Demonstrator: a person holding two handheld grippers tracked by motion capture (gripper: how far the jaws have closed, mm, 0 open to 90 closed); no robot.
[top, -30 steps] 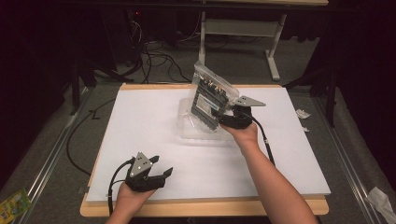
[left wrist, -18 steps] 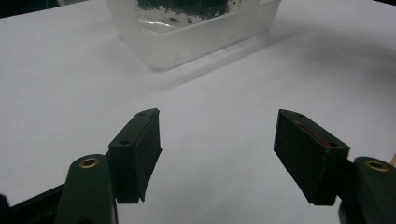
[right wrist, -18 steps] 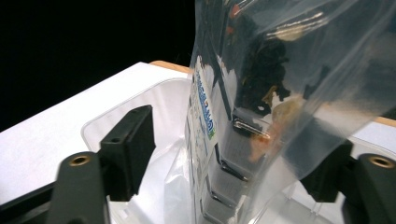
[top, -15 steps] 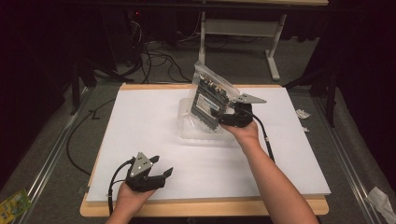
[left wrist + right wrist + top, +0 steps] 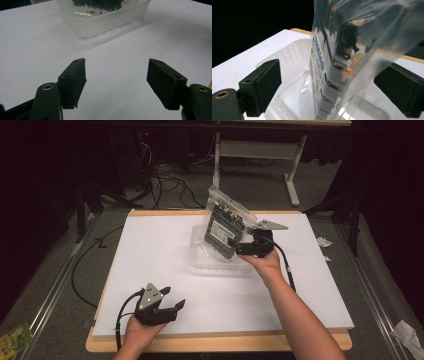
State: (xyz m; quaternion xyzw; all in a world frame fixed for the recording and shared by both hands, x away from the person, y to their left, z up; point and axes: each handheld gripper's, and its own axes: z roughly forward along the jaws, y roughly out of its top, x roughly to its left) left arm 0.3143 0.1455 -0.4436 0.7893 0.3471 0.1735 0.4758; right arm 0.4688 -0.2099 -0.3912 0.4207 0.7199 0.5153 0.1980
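High view: white-covered wooden surface [image 5: 165, 260], with a shallow clear plastic tray [image 5: 200, 259] near its middle. Standing in that tray, tilted, a clear plastic bag holding a dark circuit board with a white label [image 5: 226, 227]. Right tongs [image 5: 238, 246] at the bag's lower right edge, black, grey three-cornered plate on top, held by the right hand [image 5: 263, 262]. Left tongs [image 5: 175, 306] well apart at the near left edge, resting low over bare white, in the left hand [image 5: 137, 335]. Not possible here to tell whether the right jaws touch the bag.

Left gripper view: left tongs [image 5: 116, 76] wide open, nothing between the jaws, bare surface [image 5: 37, 45] beneath. Farther off, the tray's frosted wall [image 5: 110, 21] with the dark board's lower end behind it. No sight of the right hand from here.

Right gripper view: right tongs [image 5: 332, 85] spread wide, the bagged board [image 5: 329, 65] upright between the jaws yet touching neither pad; no grip. Label and connectors legible only at this closeness; tray floor [image 5: 289, 62] below.

Risks, as judgement: unsupported, likely to topple out of the tray; closing on loose film alone likely to let the board slide inside; hard squeezing across connectors likely to stress them.
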